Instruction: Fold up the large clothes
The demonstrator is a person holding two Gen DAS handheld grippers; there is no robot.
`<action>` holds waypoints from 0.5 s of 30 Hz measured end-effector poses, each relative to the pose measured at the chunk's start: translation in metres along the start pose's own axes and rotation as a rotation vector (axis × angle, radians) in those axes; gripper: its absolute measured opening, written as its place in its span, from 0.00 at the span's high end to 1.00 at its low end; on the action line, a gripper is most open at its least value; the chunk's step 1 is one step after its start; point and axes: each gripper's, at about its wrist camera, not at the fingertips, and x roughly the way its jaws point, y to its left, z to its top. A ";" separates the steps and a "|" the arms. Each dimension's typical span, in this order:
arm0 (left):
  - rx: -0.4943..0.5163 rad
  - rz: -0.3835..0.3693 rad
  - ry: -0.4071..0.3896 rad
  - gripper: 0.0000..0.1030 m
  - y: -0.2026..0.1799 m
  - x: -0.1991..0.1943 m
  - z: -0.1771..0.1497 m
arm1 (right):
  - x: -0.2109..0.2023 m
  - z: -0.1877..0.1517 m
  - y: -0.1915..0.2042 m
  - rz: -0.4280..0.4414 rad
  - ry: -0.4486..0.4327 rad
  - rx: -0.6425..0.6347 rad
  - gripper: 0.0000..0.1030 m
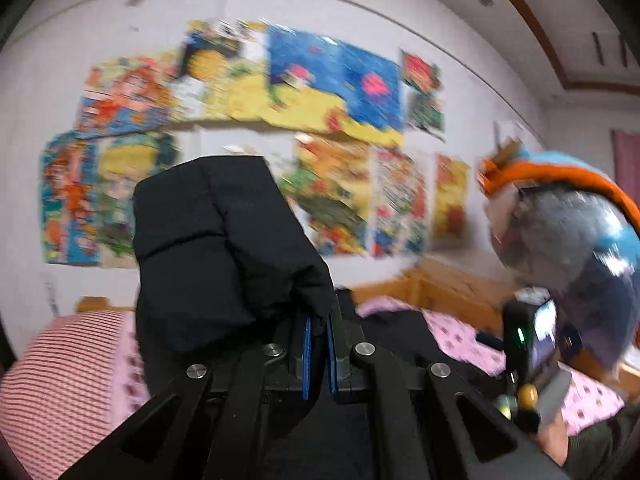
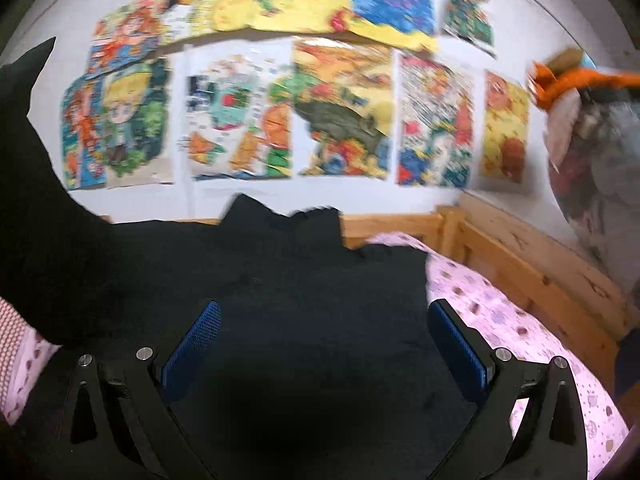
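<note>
Both views motion-blurred. Left hand-held gripper (image 1: 319, 354) has its jaws pinched nearly together on a fold of the black padded garment (image 1: 224, 248); the blue pads (image 1: 306, 356) clamp the cloth between them. The held part, a quilted, sleeve-like piece, stands lifted above the gripper and blocks the middle-left of the left wrist view. The rest of the garment lies spread on the bed, seen beyond the gripper and filling the centre of the right wrist view (image 2: 280, 280), with another raised flap of it at the left edge there.

Right hand-held gripper (image 2: 324, 344) is wide open, its blue pads (image 2: 196, 344) well apart, nothing between them; it hangs over the spread garment, whether touching cannot be told. The same gripper shows at right in the left wrist view (image 1: 532, 360), blurred, with a green light on its body.

Bed has a pink patterned sheet (image 2: 520, 320) bare at the right and a wooden frame (image 2: 520, 248) along the far and right sides. Red-and-white striped pillow (image 1: 60, 368) at near left. Far wall covered with colourful posters (image 2: 340, 112). A plush toy (image 1: 560, 224) with orange, blue and grey parts at right, by the bed's corner.
</note>
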 end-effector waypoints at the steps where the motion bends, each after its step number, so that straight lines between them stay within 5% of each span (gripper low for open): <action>1: 0.010 -0.018 0.017 0.94 -0.008 0.007 -0.004 | 0.007 -0.002 -0.013 -0.010 0.018 0.015 0.02; 7: 0.037 -0.135 0.198 0.94 -0.048 0.063 -0.046 | 0.042 -0.019 -0.067 0.004 0.143 0.082 0.02; 15: -0.010 -0.147 0.469 0.92 -0.056 0.123 -0.107 | 0.066 -0.054 -0.096 0.136 0.233 0.174 0.02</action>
